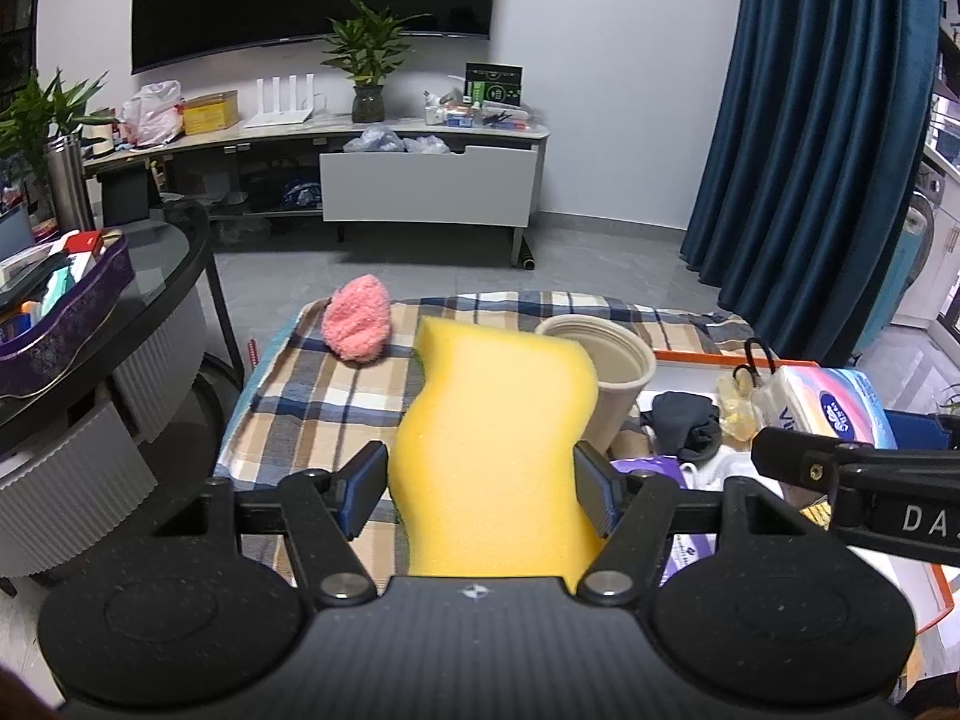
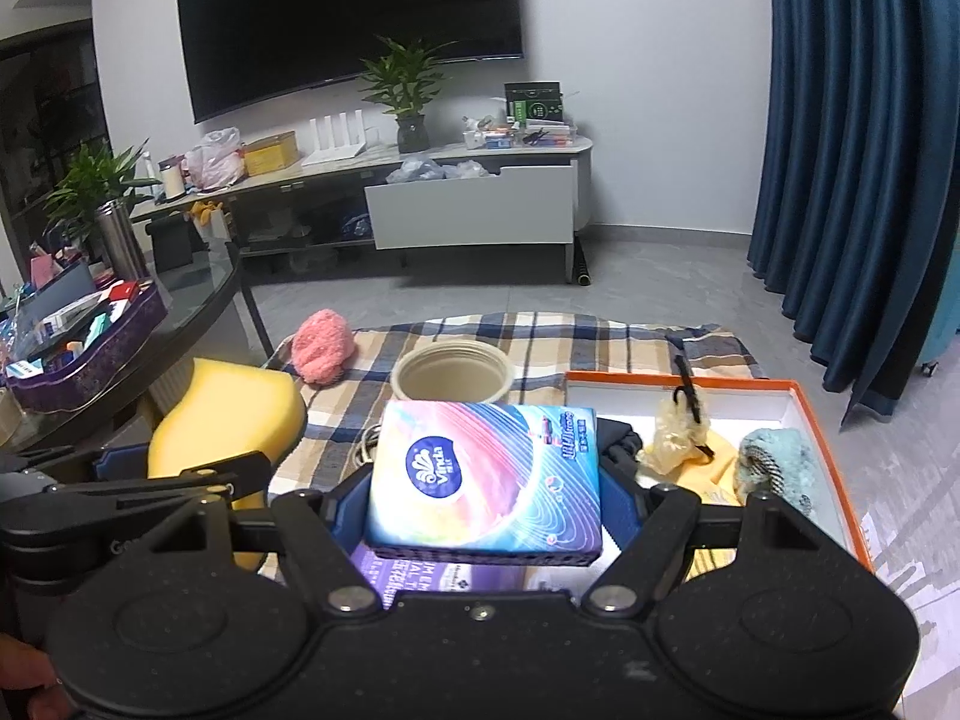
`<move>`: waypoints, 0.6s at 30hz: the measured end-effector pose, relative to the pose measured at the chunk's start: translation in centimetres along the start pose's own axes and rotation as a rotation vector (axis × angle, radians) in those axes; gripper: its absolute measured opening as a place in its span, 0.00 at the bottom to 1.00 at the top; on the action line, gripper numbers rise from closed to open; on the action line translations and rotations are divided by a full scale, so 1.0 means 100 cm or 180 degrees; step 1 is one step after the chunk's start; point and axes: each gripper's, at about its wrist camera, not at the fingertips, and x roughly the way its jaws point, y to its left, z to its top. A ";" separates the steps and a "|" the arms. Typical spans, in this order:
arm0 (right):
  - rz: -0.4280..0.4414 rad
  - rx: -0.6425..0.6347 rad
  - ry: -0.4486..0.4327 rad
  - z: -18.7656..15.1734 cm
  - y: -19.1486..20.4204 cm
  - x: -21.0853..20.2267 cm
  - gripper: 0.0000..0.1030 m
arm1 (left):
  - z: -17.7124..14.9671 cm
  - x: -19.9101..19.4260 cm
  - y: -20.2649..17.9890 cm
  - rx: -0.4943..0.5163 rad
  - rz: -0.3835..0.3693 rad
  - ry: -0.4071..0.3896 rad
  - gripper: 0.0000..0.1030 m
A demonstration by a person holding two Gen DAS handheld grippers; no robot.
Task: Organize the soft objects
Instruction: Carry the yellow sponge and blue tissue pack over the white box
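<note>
Sponge [image 1: 492,450] pinched in left tool [image 1: 480,480] | tissue pack [image 2: 486,474] pinched in right tool [image 2: 483,498]

Dim, cool indoor light from overhead fills both views, with soft shadows and a bluish cast. The fisheye lens bends the curtain [image 1: 810,150] and television [image 2: 354,18] near the edges, and the corners go black. The yellow sponge [image 1: 498,456] reads brightest. Slight softness throughout; no strong glare.

yellow sponge [image 1: 492,450] gripped, tissue pack [image 2: 486,474] gripped
</note>
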 end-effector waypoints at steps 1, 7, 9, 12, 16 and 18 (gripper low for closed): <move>-0.0002 0.0016 -0.0003 0.000 -0.003 -0.001 0.86 | 0.000 0.000 -0.002 0.0006 -0.0010 0.0001 0.65; -0.0039 0.0083 -0.0016 -0.003 -0.014 -0.007 0.86 | -0.001 0.000 -0.013 0.0063 -0.0077 0.0002 0.65; -0.0048 0.0099 -0.0021 -0.003 -0.017 -0.008 0.86 | -0.001 0.000 -0.016 0.0080 -0.0091 0.0005 0.65; -0.0059 0.0120 -0.0026 -0.005 -0.021 -0.009 0.86 | -0.001 0.001 -0.021 0.0096 -0.0119 0.0013 0.65; -0.0096 0.0155 -0.0032 -0.006 -0.026 -0.012 0.86 | -0.001 0.002 -0.026 0.0117 -0.0157 0.0022 0.65; -0.0118 0.0168 -0.0039 -0.006 -0.028 -0.013 0.86 | -0.002 0.002 -0.029 0.0147 -0.0176 0.0021 0.65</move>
